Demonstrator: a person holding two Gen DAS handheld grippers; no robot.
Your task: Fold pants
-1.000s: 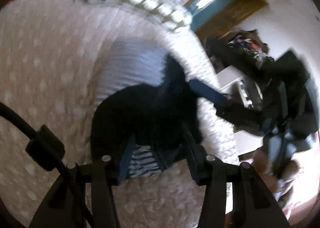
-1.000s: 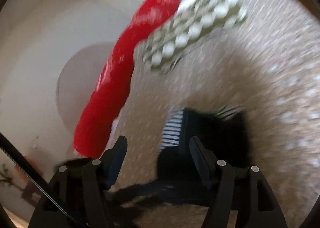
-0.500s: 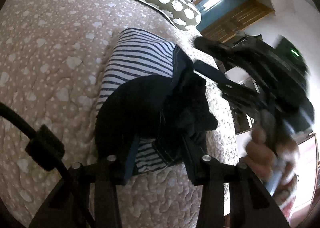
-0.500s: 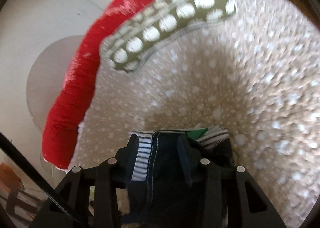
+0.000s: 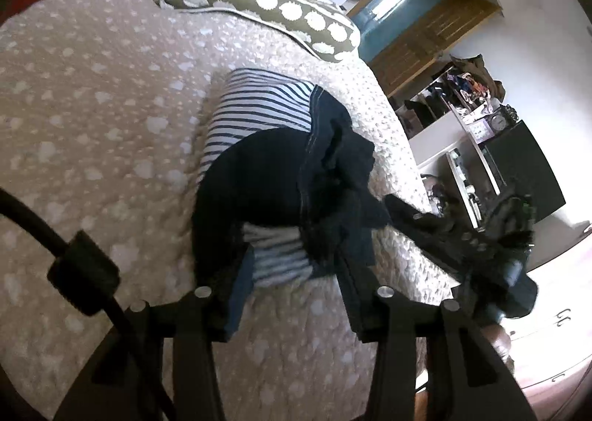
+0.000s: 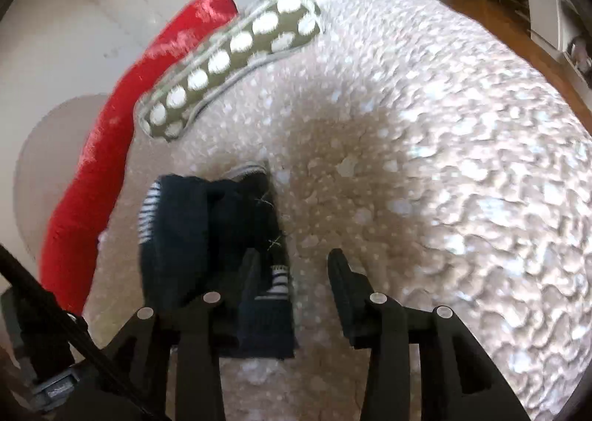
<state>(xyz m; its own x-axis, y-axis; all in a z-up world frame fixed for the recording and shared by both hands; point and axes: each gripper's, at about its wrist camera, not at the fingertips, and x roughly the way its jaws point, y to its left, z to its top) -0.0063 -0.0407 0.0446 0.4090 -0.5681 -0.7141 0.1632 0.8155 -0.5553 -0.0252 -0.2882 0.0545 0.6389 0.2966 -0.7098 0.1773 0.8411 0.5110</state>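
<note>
Dark navy pants (image 5: pixel 281 180) lie bunched on a folded striped garment (image 5: pixel 259 106) on the beige quilted bed (image 5: pixel 92 106). My left gripper (image 5: pixel 292 284) is open, its fingers on either side of the near edge of the pile. In the right wrist view the pants (image 6: pixel 207 236) lie to the left; my right gripper (image 6: pixel 292 273) is open and holds nothing, its left finger beside the pants' edge. The right gripper also shows in the left wrist view (image 5: pixel 462 236), off the bed's right side.
An olive pillow with white dots (image 5: pixel 259 3) lies at the head of the bed, a red cushion (image 6: pixel 122 117) behind it. Shelves and a dark cabinet (image 5: pixel 518 162) stand to the right of the bed, past a wooden floor (image 6: pixel 518 25).
My right gripper has let go of the pants, opened and pulled back to the right. The left gripper has stayed open at the pile's near edge.
</note>
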